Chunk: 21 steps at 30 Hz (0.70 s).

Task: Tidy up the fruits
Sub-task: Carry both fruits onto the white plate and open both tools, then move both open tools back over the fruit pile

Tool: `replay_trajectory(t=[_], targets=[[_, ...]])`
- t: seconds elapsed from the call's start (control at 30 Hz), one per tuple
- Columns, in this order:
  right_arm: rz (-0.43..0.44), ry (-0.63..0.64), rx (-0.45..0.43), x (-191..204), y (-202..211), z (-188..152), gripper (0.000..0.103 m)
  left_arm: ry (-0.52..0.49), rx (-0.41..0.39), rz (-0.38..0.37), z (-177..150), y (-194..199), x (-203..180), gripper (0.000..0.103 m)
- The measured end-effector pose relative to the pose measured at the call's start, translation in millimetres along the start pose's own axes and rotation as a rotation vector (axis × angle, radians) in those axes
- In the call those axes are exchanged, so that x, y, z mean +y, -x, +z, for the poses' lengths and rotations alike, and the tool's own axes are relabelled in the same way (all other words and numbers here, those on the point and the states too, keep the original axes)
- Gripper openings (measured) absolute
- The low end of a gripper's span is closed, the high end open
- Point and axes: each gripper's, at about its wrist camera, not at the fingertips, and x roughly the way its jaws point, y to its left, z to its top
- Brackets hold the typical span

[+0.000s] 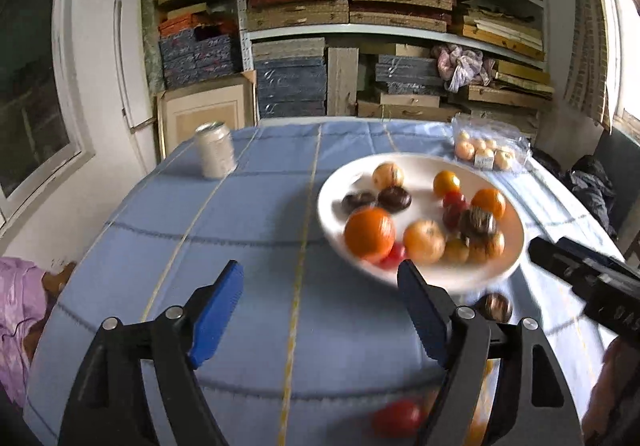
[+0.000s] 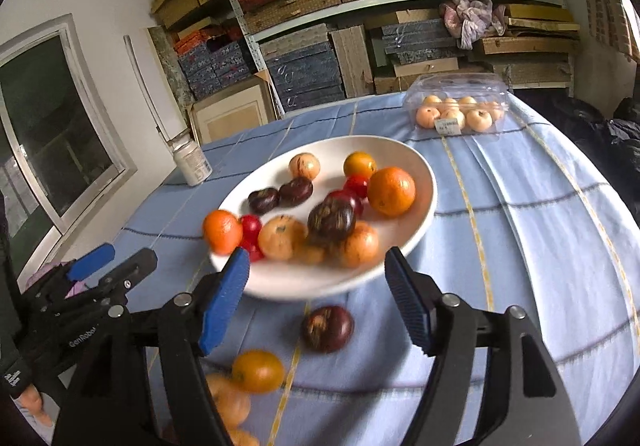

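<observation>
Filling white plate (image 2: 416, 214): oranges (image 2: 391, 191), dark fruits, red tomatoes.

1. I see a white plate (image 2: 424, 182) on the pale blue tablecloth (image 2: 540, 246), which is checked with yellow and dark lines.
2. On the plate: a bright orange (image 2: 391, 191), red tomatoes (image 2: 357, 184).
3. Before the plate: a dark purple fruit (image 2: 327, 328).

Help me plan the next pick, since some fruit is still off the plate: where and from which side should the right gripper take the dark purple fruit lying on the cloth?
Grip the dark purple fruit across its round middle, coming from above and in front. It lies alone on the tablecloth, just short of the white plate, with bare cloth on both sides for the right gripper, whose jaws are open.
</observation>
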Motion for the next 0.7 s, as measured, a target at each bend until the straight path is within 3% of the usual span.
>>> replay_trajectory(t=[0.23, 0.43, 0.6, 0.7], targets=[[0.016, -0.019, 0.006, 2.5, 27.3, -33.5, 0.076, 0.015, 0.007, 0.011, -30.2, 22.2, 9.5, 0.082], [0.062, 0.074, 0.065, 23.4, 37.1, -62.4, 0.076, 0.057, 0.056, -0.009, -44.0, 24.7, 21.3, 0.084], [0.127, 0.117, 0.110, 36.0, 42.2, -75.7, 0.076, 0.040, 0.063, -0.013, -47.2, 26.1, 20.3, 0.084], [0.119, 0.136, 0.125, 40.2, 40.5, -78.5, 0.076, 0.029, 0.070, -0.013, -48.5, 25.2, 17.6, 0.084]])
